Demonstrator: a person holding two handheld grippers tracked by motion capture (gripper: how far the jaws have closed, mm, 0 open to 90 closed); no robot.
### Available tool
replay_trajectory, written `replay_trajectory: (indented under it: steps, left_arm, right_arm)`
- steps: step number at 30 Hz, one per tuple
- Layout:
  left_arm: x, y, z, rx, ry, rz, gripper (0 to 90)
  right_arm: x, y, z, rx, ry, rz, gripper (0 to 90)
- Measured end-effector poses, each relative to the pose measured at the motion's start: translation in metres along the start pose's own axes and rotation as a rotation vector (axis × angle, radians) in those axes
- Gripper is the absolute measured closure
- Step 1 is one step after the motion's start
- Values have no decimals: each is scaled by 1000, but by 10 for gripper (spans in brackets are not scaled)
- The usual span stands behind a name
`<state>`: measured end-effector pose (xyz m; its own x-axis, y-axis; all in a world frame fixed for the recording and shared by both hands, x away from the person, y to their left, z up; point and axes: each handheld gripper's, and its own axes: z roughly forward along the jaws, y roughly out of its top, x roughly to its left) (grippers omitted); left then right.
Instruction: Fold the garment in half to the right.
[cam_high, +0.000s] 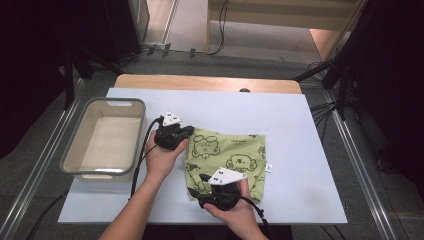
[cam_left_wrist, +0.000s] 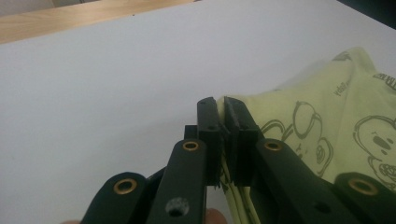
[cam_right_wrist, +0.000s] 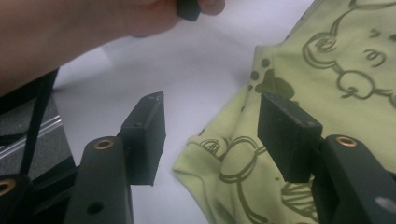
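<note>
While we look from the left of the high view, we first see a grey plastic basin (cam_high: 103, 137) sitting on the white table (cam_high: 290, 125), near its left edge. Just to its right, our left hand (cam_high: 162, 157) holds the left gripper (cam_high: 181, 134), whose jaws are pinched tight on the upper left corner of a folded yellow-green garment printed with cartoon bears (cam_high: 232, 155). From the left gripper view, we see that gripper (cam_left_wrist: 222, 126) with layers of the cloth (cam_left_wrist: 327, 130) squeezed between its pads and the fabric spreading away to the right across the table (cam_left_wrist: 116, 84).

Farther right and nearer to us, the garment lies flat around the middle of the table, a small white tag at its right edge. Our right hand (cam_high: 235, 210) holds the right gripper (cam_high: 199, 186) at the garment's lower left corner. In the right gripper view, that gripper (cam_right_wrist: 212, 135) has its jaws about half apart, with the corner of the garment (cam_right_wrist: 327, 70) lying between them; the pads are not pressing on it.
</note>
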<state>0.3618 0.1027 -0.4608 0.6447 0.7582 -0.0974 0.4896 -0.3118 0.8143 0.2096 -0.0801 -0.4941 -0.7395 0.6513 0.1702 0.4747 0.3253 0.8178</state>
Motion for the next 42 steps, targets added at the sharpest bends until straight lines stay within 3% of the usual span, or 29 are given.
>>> replay_trajectory:
  steps: [2, 6, 9, 16, 22, 28, 33, 37, 41, 42]
  left_arm:
    - [0, 0, 0, 1, 2, 0, 851]
    - [1, 0, 1, 2, 1, -5, 851]
    - [1, 0, 1, 1, 5, -9, 851]
    - [4, -1, 6, 9, 30, -18, 852]
    - [7, -2, 11, 19, 48, -21, 853]
    - [9, -1, 15, 30, 58, -20, 853]
    - [12, -1, 16, 36, 58, -25, 854]
    - [13, -1, 15, 29, 64, -28, 854]
    - [16, 1, 13, 11, 71, -41, 853]
    - [17, 1, 12, 8, 77, -43, 854]
  right_arm:
    - [2, -2, 6, 21, -31, -12, 399]
    - [5, -6, 18, 64, -48, 2, 365]
    - [9, -9, 24, 93, -80, -23, 354]
    - [16, -13, 27, 142, -130, -68, 348]
    - [25, -16, 28, 147, -187, -108, 357]
    - [25, -18, 25, 139, -216, -95, 516]
    - [27, -18, 23, 141, -268, -112, 724]
    - [23, -18, 22, 126, -257, -102, 761]
    - [25, -19, 19, 55, -250, -75, 768]
    - [27, -17, 18, 37, -253, -88, 769]
